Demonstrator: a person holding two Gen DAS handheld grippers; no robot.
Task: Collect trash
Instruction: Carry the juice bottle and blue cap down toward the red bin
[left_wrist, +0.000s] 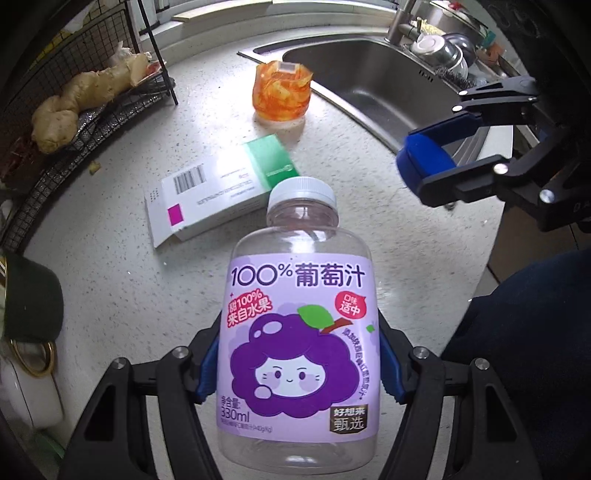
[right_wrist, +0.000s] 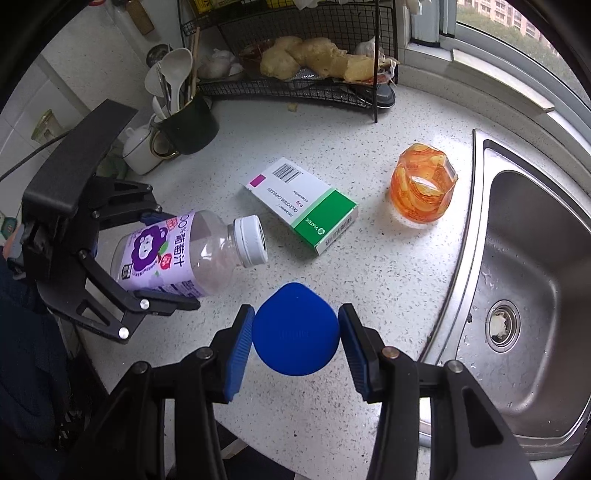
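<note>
My left gripper (left_wrist: 297, 363) is shut on an empty clear juice bottle (left_wrist: 299, 332) with a purple grape label and a white cap, held above the counter; the same bottle (right_wrist: 177, 254) shows tilted at the left of the right wrist view, in the left gripper (right_wrist: 155, 258). My right gripper (right_wrist: 295, 334) is shut on a round blue object (right_wrist: 295, 328), seen again as the blue object (left_wrist: 424, 157) at the right of the left wrist view in the right gripper (left_wrist: 424, 162). A white and green medicine box (right_wrist: 304, 203) and an orange crumpled wrapper (right_wrist: 423, 190) lie on the speckled counter (right_wrist: 369, 277).
A steel sink (right_wrist: 532, 266) lies to the right of the counter. At the back stands a black wire rack (right_wrist: 295, 85) with ginger (right_wrist: 314, 57), a dark utensil cup (right_wrist: 188, 125) with spoons, and a white teapot (right_wrist: 138, 147). A dark sleeve (left_wrist: 524, 350) sits near the counter edge.
</note>
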